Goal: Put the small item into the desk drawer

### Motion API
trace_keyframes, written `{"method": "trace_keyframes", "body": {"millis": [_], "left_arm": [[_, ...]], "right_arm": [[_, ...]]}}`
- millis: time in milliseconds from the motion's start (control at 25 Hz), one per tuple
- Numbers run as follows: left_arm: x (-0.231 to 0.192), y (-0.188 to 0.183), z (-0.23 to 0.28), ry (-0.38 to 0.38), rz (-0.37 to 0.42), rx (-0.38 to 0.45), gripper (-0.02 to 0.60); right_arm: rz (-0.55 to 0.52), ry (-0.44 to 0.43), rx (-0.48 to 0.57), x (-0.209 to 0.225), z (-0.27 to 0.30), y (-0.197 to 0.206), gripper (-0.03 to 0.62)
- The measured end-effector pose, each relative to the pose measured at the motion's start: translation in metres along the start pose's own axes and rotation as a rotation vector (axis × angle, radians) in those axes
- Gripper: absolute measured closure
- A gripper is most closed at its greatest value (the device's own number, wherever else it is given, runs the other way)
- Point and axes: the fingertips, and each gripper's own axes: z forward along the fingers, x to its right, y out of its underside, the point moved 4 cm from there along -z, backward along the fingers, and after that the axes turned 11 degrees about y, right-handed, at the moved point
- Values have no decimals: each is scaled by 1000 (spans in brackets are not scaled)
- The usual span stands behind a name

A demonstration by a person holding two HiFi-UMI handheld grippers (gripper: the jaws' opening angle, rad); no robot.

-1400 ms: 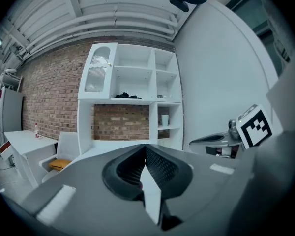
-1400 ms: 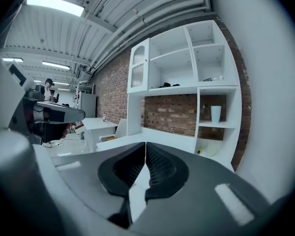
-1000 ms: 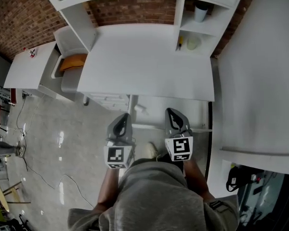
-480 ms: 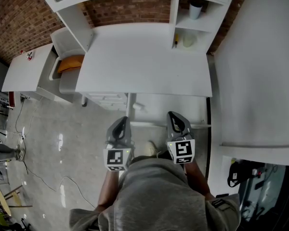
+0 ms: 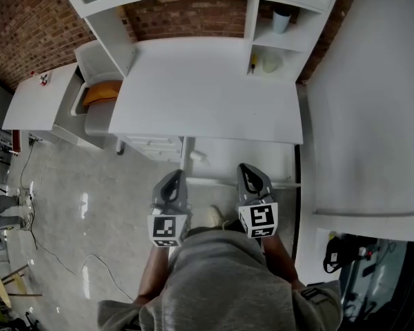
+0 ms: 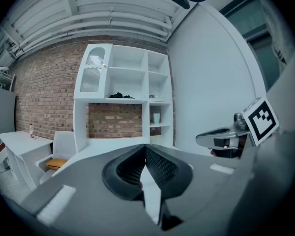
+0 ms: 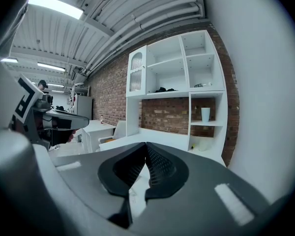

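- Maybe the small item is the little yellow thing (image 5: 252, 63) in the low shelf at the back right of the desk (image 5: 207, 95); I can't be sure
- The drawers (image 5: 154, 145) under the desk's left front look shut
- To do this well, step close, reach over the desk, and open the jaws only near the item; then pinch softly
- The left gripper (image 5: 172, 176) and right gripper (image 5: 247, 167) are low by the tummy, pointing at the desk; both have jaws together with nothing in them
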Motion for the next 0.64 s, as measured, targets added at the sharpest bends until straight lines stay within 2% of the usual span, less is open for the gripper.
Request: {"method": "trace_keyframes", "body": {"millis": [640], "left_arm": [[-3,5,0,-1,-7,-7,569]], "right_arm": [[-19,2,-15,-5,4,7,591]]}}
